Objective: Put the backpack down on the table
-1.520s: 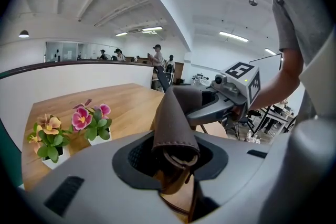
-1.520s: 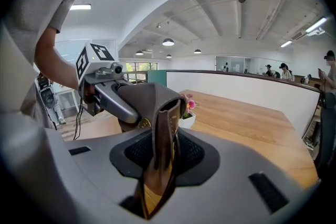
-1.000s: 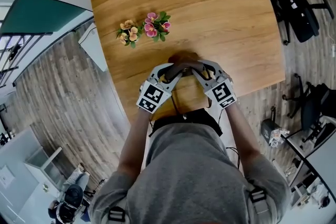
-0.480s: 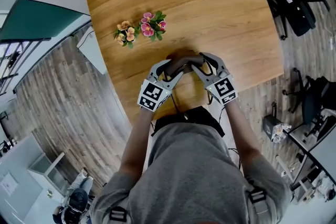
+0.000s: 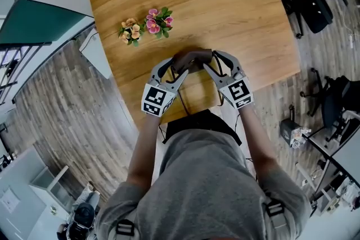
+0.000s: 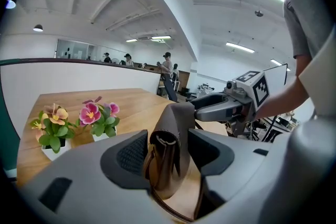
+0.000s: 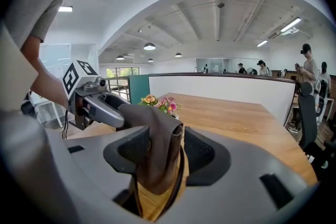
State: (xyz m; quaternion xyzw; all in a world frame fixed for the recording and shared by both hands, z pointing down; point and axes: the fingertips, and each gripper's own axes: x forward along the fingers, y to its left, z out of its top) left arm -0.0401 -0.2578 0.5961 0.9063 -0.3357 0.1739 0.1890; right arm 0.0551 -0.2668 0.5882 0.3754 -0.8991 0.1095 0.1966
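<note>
A brown leather backpack (image 5: 191, 58) stands upright on the wooden table (image 5: 225, 3), close to its near edge. My left gripper (image 5: 178, 66) comes at the top flap from the left and my right gripper (image 5: 207, 64) from the right. In the left gripper view the backpack (image 6: 176, 123) stands between the spread pads of the left gripper (image 6: 167, 150), with a gap on the right side. The right gripper view has the backpack (image 7: 157, 134) between the right gripper's (image 7: 160, 153) pads, also loose. Both pairs of jaws have just been opening around the bag.
Two small pots of flowers, orange (image 5: 130, 32) and pink (image 5: 157, 21), stand on the table beyond the bag to the left. The far table surface is bare wood. Black office chairs (image 5: 312, 0) stand on the floor to the right. My body is at the near table edge.
Both grippers' jaws have spread off the backpack's top, and both hands have lifted a little. The backpack stays standing on the table.
</note>
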